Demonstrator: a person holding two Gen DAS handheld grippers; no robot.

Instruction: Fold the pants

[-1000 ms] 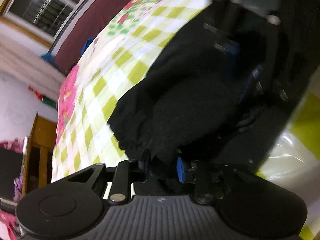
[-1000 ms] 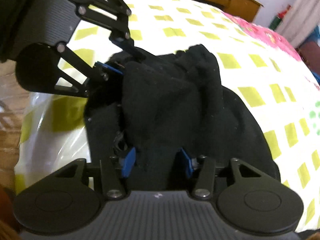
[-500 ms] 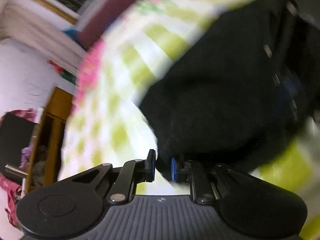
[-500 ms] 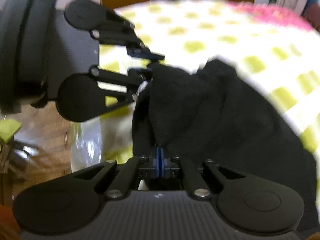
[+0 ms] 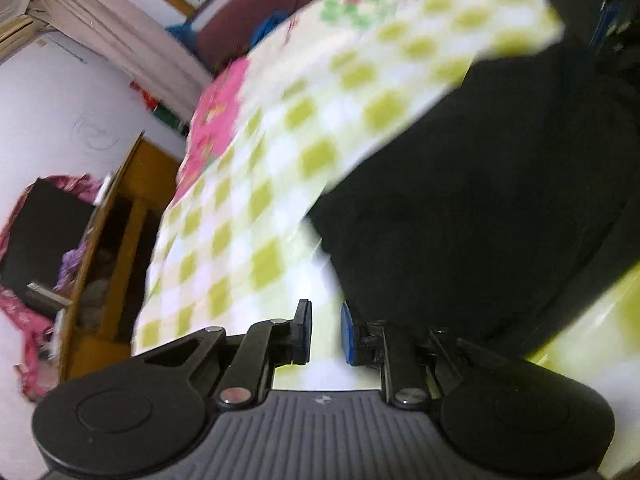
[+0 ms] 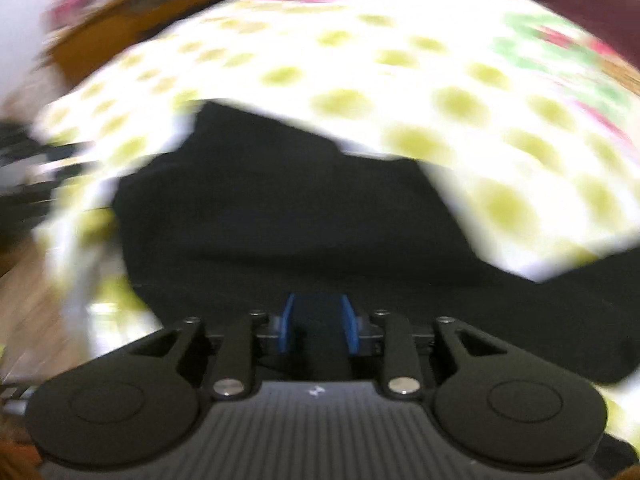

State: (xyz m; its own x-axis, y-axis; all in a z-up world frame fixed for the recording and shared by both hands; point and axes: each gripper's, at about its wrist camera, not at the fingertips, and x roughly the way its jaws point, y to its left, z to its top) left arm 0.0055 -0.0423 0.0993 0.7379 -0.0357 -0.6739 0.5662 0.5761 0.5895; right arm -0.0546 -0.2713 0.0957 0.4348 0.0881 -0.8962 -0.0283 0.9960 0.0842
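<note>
Both grippers are seen parted and empty, the left gripper (image 5: 325, 334) beside and the right gripper (image 6: 319, 323) over the black pants (image 6: 288, 216) heaped on the checked bedspread (image 5: 256, 184), so a fresh grasp of an edge is judged necessary next.

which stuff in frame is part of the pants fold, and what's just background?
Job:
black pants
left tool, open, beside the pants
right tool, open, over the pants
checked bedspread, the work surface

Background:
wooden cabinet
curtain
maroon headboard
</note>
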